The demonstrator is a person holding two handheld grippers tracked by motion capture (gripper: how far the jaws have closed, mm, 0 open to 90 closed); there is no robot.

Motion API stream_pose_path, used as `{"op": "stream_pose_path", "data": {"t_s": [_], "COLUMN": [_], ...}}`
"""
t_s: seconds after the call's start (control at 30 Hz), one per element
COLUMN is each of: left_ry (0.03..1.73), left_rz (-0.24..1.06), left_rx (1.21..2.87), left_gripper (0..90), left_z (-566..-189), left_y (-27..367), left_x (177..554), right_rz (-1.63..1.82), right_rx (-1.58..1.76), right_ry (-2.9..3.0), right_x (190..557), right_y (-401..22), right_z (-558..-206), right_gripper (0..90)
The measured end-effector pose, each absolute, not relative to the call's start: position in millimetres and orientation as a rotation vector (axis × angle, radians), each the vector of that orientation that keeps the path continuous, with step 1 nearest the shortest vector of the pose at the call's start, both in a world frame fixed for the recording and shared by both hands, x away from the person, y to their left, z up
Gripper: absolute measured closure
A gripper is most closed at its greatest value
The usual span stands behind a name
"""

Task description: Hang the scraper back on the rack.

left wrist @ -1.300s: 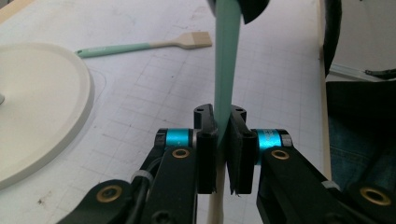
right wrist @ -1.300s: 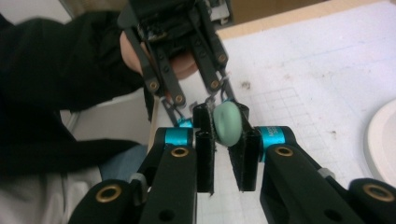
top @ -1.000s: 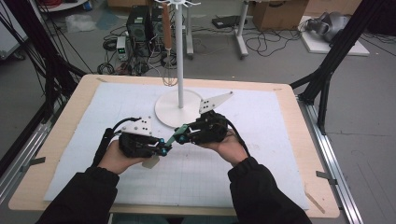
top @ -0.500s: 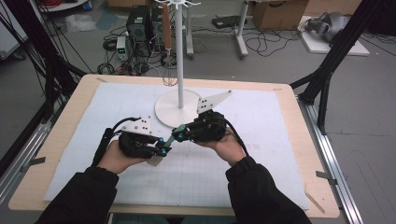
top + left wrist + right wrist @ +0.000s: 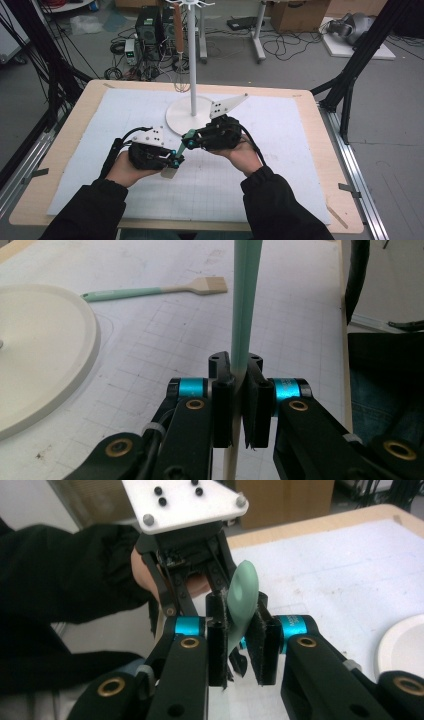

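Gripping one mint-green, wooden-ended utensil [image 5: 179, 154] between them, a person's two black two-jaw tools meet just above the middle of the table. The left gripper [image 5: 239, 405] is clamped on the slim handle where the green coating gives way to bare wood, the handle running straight up between its pads. The right gripper [image 5: 239, 645] has its jaws closed around the rounded, holed green tip of that handle, their opening having just widened slightly with the tip still between them. From above, the left gripper [image 5: 176, 161] and right gripper [image 5: 189, 140] sit nearly nose to nose, the utensil slanting between them with its pale end low near the white gridded mat [image 5: 280, 150]. Just beyond stands a white round-based rack [image 5: 192, 107]. A second mint-handled wooden spatula [image 5: 160, 290] lies flat on the mat, beside the rack's base and well apart from the held one.
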State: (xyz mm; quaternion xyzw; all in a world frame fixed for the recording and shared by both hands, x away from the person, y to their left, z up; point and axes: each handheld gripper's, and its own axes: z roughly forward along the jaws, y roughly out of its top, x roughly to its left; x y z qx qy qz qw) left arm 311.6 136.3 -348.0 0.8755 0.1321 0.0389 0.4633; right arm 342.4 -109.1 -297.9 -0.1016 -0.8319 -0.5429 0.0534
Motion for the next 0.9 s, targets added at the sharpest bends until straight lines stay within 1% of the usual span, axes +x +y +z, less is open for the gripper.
{"op": "stream_pose_path", "data": {"t_s": [0.03,0.13,0.27,0.4,0.53,0.67,0.73,0.83,0.9], "left_ry": [0.334,0.347,0.350,0.343,0.336,0.339,0.332,0.329,0.347], "left_rz": [0.099,0.102,0.106,0.107,0.092,0.092,0.091,0.096,0.089], "left_rx": [2.144,2.132,2.110,2.108,2.113,2.124,2.114,2.110,2.080], "left_gripper": [84.1,84.2,84.2,84.2,83.4,80.0,82.7,83.8,84.1], "left_z": [-347.9,-347.7,-346.8,-346.5,-347.6,-347.8,-348.1,-346.9,-346.6], "left_y": [136.4,136.7,136.0,133.9,133.4,132.1,131.0,131.0,132.4], "left_x": [311.3,311.3,311.3,311.1,311.6,312.3,311.3,310.7,311.0], "right_rz": [-1.656,-1.653,-1.665,-1.664,-1.641,-1.620,-1.614,-1.632,-1.674], "right_rx": [-0.317,-0.325,-0.325,-0.328,-0.307,-0.286,-0.276,-0.283,-0.294], "right_ry": [-2.529,-2.534,-2.523,-2.532,-2.534,-2.563,-2.577,-2.558,-2.548], "right_x": [342.4,341.4,341.0,340.8,340.8,339.4,339.1,338.8,338.4], "right_y": [-108.9,-106.9,-104.4,-101.9,-101.4,-100.4,-99.9,-99.6,-100.5], "right_z": [-298.5,-300.7,-301.8,-303.4,-303.3,-302.1,-301.3,-301.1,-302.1], "right_gripper": [74.2,73.7,74.1,79.9,81.5,81.8,81.8,81.4,79.2]}}
